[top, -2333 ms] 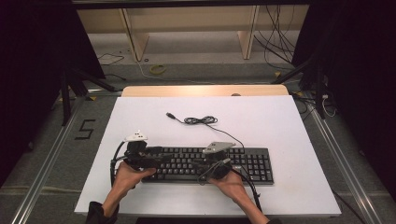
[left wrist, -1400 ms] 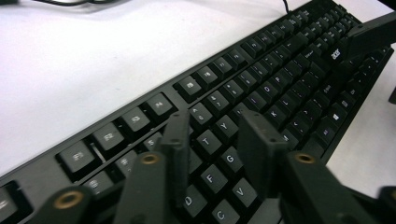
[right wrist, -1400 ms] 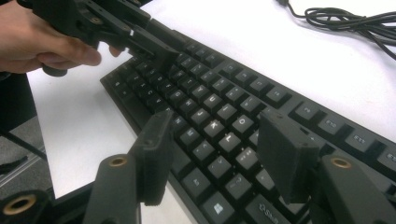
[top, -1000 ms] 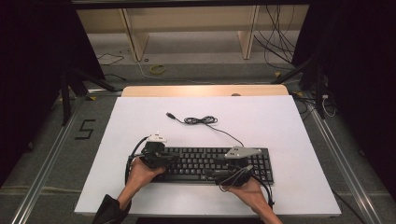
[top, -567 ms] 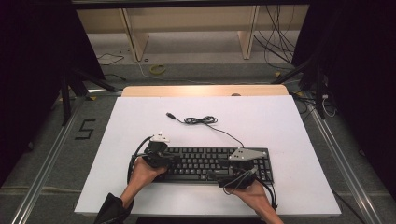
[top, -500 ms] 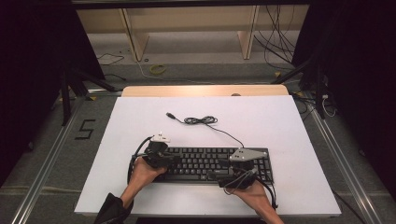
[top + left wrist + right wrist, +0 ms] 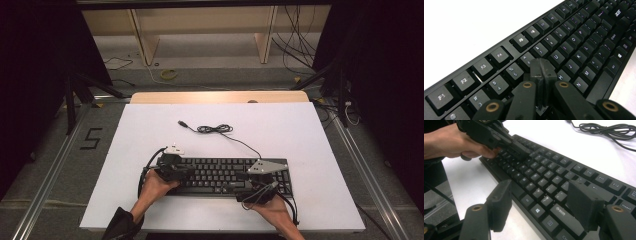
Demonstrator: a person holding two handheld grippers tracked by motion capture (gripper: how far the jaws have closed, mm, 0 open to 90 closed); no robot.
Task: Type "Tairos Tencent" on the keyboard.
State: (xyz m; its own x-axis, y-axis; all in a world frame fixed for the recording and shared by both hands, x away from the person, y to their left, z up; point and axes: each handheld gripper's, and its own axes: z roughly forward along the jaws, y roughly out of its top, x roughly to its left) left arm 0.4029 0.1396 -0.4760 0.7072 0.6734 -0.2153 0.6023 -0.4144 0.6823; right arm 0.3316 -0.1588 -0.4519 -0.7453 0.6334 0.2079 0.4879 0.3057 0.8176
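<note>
A: A white table [image 7: 300,130] filled the middle of the high view, with dark floor and wooden shelf legs beyond it. Low in that frame lay the keyboard [image 7: 225,175], its cable [image 7: 215,129] coiled above it toward the centre.

B: How far along did the work look?

A: My judgement: mid-way at most. The left gripper [image 7: 187,173] sat over the keys at the keyboard's left end, jaws pressed together with nothing between them, tips down on the number row. The right gripper [image 7: 243,191] hovered at the lower right of the keyboard, jaws wide, holding nothing. The cable lay loose and plugged into nothing visible, so that seemed left to do.

B: What did the close views add?

A: The left gripper view gave the key legends and the closed tips [image 7: 541,68] by the 6 key. The right gripper view showed its open pads [image 7: 499,203] straddling the keyboard's front edge, with the other gripper [image 7: 522,153] at upper left. Only the high view gave the whole layout.
</note>
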